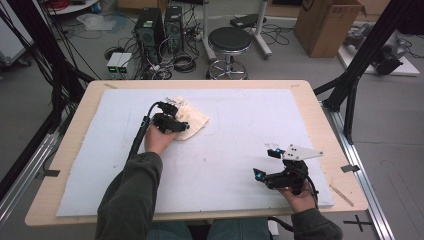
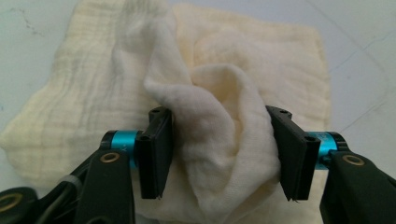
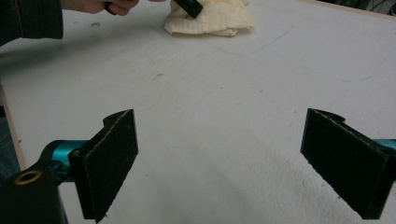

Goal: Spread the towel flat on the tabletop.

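Note:
A crumpled cream cloth (image 1: pixel 194 120) lies on the white mat (image 1: pixel 240 130), left of the middle and toward the far side. My left gripper (image 1: pixel 175 106) comes down on it from the near side. In the left gripper view a raised fold of the cloth (image 2: pixel 219 116) fills the gap between the two black pads (image 2: pixel 156 154) and touches both. My right gripper (image 1: pixel 265 162) rests low over the mat at the near right, far from the cloth. Its jaws (image 3: pixel 219 158) stand wide open with bare mat between them. The cloth (image 3: pixel 210 21) and the left gripper (image 3: pixel 189 7) sit far off at the top of that view.
The mat covers most of a wooden tabletop (image 1: pixel 70 150). Beyond the far edge stand a black stool (image 1: pixel 229 42), computer towers (image 1: pixel 150 30), tangled cables and a cardboard box (image 1: pixel 327 25). Black frame posts (image 1: pixel 367 47) rise at both sides.

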Demonstrator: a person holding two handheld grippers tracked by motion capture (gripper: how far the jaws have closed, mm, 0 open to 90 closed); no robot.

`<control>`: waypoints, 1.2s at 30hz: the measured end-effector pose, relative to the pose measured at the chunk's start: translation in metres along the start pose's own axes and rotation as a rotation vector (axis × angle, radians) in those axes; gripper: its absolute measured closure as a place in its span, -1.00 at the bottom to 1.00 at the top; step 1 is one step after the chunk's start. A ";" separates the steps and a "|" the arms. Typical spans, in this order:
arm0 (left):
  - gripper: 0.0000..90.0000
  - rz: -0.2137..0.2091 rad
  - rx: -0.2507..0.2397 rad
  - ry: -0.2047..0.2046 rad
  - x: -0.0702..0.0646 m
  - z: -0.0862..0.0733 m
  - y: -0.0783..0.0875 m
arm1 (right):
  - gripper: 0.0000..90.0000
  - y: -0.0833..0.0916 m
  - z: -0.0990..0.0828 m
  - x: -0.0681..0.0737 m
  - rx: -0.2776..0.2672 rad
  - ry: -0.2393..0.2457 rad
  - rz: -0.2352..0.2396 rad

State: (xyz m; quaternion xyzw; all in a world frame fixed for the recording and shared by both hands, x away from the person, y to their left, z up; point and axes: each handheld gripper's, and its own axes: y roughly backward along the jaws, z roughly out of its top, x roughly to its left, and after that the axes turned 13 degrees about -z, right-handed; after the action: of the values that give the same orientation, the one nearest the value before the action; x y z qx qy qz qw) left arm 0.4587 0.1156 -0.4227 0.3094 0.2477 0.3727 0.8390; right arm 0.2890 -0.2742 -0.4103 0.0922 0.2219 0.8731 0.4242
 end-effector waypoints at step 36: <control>0.69 -0.075 -0.082 -0.038 -0.042 0.009 0.049 | -0.77 0.003 0.000 0.006 -0.013 -0.029 0.034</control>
State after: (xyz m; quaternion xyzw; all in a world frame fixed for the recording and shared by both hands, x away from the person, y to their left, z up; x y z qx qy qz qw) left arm 0.4167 0.1061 -0.3740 0.2723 0.2279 0.3448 0.8689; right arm 0.2836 -0.2713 -0.4089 0.1060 0.2084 0.8801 0.4132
